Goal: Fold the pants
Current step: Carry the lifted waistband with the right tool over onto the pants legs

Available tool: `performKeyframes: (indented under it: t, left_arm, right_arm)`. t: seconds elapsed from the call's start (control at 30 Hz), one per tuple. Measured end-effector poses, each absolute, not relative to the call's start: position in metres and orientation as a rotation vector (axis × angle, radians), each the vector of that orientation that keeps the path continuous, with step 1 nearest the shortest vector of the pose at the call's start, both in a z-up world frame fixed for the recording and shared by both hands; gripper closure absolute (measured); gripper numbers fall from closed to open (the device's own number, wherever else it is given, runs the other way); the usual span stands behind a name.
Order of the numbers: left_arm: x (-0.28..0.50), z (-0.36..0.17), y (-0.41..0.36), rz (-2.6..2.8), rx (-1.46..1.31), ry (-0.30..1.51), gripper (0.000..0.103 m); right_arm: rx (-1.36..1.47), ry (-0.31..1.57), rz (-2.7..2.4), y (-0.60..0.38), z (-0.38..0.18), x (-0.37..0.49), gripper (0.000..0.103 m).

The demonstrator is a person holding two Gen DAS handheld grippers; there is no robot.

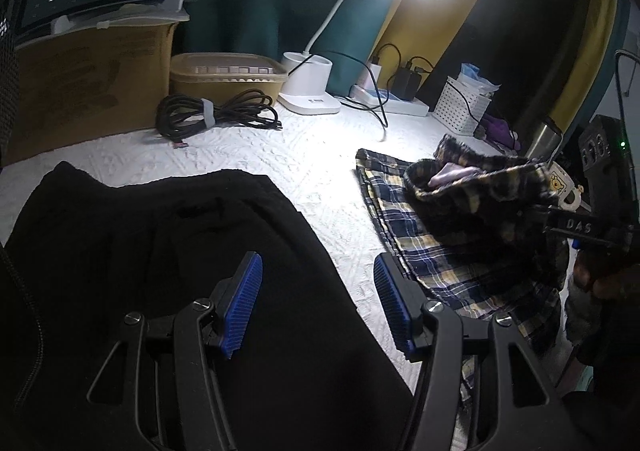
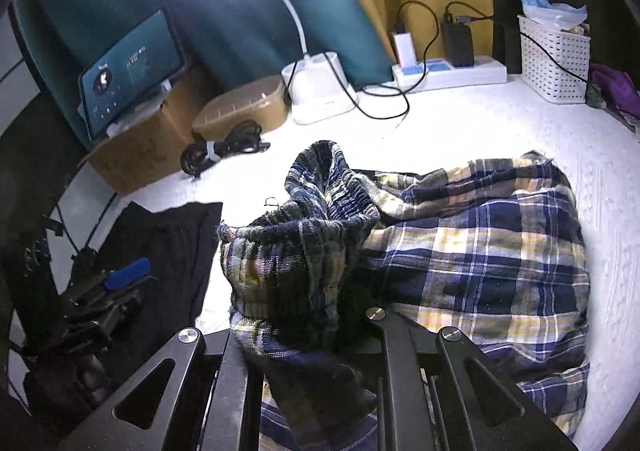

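The plaid pants [image 2: 480, 251] are lying bunched on the white textured cover [image 2: 540, 123], with their elastic waistband [image 2: 304, 219] lifted up off the rest of the fabric. The right gripper [image 2: 304, 315] is clamping that waistband, its jaws drawn nearly together on the gathered cloth, which is hiding the pads. In the left wrist view the same gripper [image 1: 532, 215] is showing at the right edge, holding the raised waistband [image 1: 472, 179] above the flat legs of the pants [image 1: 432, 251]. The left gripper [image 1: 318, 307] is hovering with its blue pads [image 1: 244, 303] standing apart and nothing between them, over the edge of a black garment [image 1: 160, 251] lying just beside the pants. A lit desk lamp [image 1: 308, 75] is shining at the back, near a coiled black cable [image 1: 216, 115]
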State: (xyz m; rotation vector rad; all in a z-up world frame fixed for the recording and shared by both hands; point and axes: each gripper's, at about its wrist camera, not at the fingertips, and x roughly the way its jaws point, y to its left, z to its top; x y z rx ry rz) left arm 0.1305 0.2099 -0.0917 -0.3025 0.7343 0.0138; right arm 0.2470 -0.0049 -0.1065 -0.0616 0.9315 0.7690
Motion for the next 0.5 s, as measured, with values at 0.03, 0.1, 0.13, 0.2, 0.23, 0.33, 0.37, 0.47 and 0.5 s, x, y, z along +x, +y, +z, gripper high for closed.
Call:
performKeyframes:
  t: [0.03,0.1,0.13,0.2,0.23,0.33,0.37,0.47,0.5]
  left_arm:
    - [0.129,-0.091,0.21,0.014,-0.303,0.732,0.045]
    - [0.127,-0.09,0.211,0.016,-0.301,0.729,0.045]
    - [0.127,-0.089,0.21,0.016,-0.3,0.728,0.045]
    - [0.126,-0.088,0.21,0.016,-0.299,0.728,0.045]
    - [0.125,-0.087,0.209,0.016,-0.297,0.727,0.045]
    - [0.125,-0.085,0.205,0.012,-0.29,0.726,0.045]
    - [0.126,-0.084,0.203,0.01,-0.285,0.727,0.045]
    - [0.126,-0.081,0.197,0.005,-0.272,0.73,0.045]
    - [0.126,-0.08,0.194,0.005,-0.265,0.731,0.045]
  right_arm:
    - [-0.069,0.932,0.767,-0.003,-0.107,0.246,0.09]
    - [-0.084,0.932,0.759,-0.002,-0.109,0.244,0.09]
    - [-0.092,0.937,0.758,-0.001,-0.11,0.244,0.09]
    - [-0.115,0.951,0.753,0.0,-0.113,0.243,0.089]
    - [-0.127,0.959,0.751,0.001,-0.114,0.243,0.089]
    - [-0.142,0.959,0.751,0.0,-0.115,0.239,0.085]
    - [-0.144,0.958,0.753,0.0,-0.115,0.239,0.083]
    - [-0.136,0.967,0.791,-0.001,-0.117,0.236,0.034]
    - [-0.127,0.961,0.812,-0.001,-0.117,0.234,0.0]
